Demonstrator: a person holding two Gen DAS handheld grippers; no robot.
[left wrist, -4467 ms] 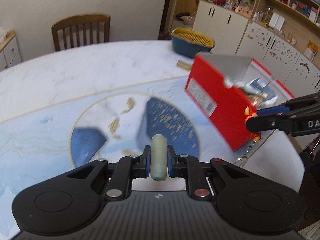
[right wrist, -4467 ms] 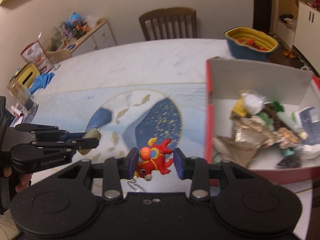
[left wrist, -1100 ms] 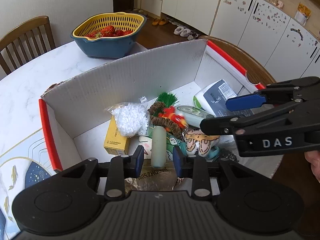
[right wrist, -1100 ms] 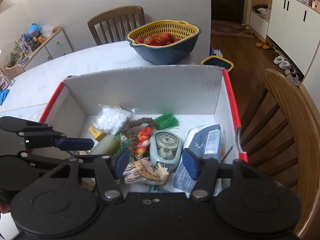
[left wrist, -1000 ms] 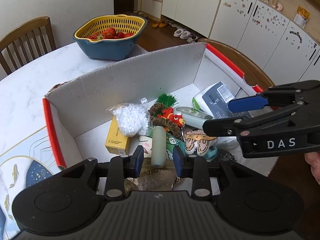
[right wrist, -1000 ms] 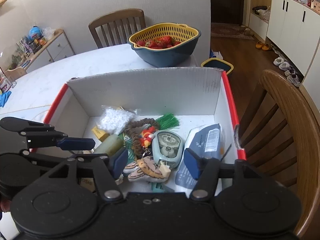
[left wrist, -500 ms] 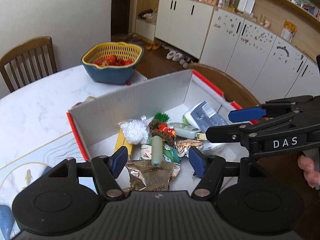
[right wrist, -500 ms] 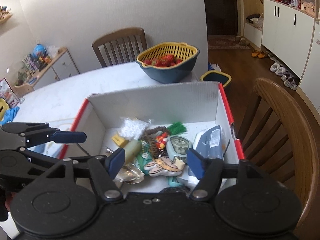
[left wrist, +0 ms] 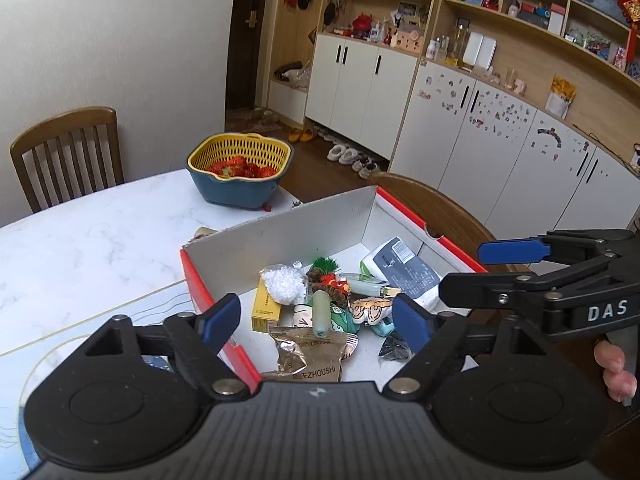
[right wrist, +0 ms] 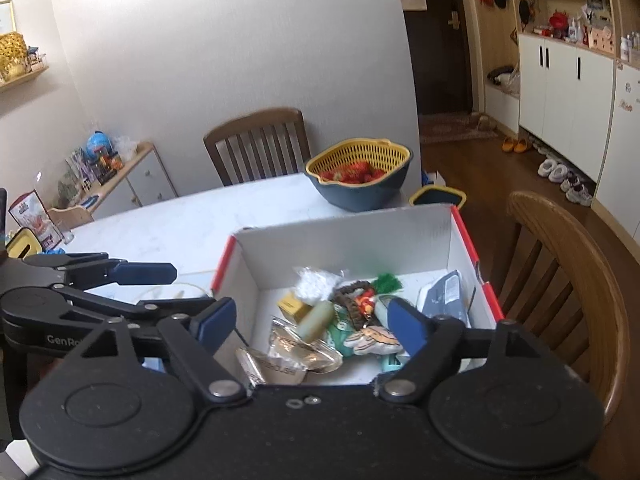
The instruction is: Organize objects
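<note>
Both the left gripper (left wrist: pixel 316 318) and right gripper (right wrist: pixel 312 324) have just been opening, jaws wide and empty above the red box (left wrist: pixel 416 216) of trinkets

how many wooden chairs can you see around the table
2. One chair stands at the table's far side near the wall; another chair sits right beside the red-edged box. Others may be out of view.

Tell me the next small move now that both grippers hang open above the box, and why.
Probably draw both back toward the table to look for more loose items: the left gripper and right gripper are empty, and the pale green tube and red toy lie in the red box.
</note>
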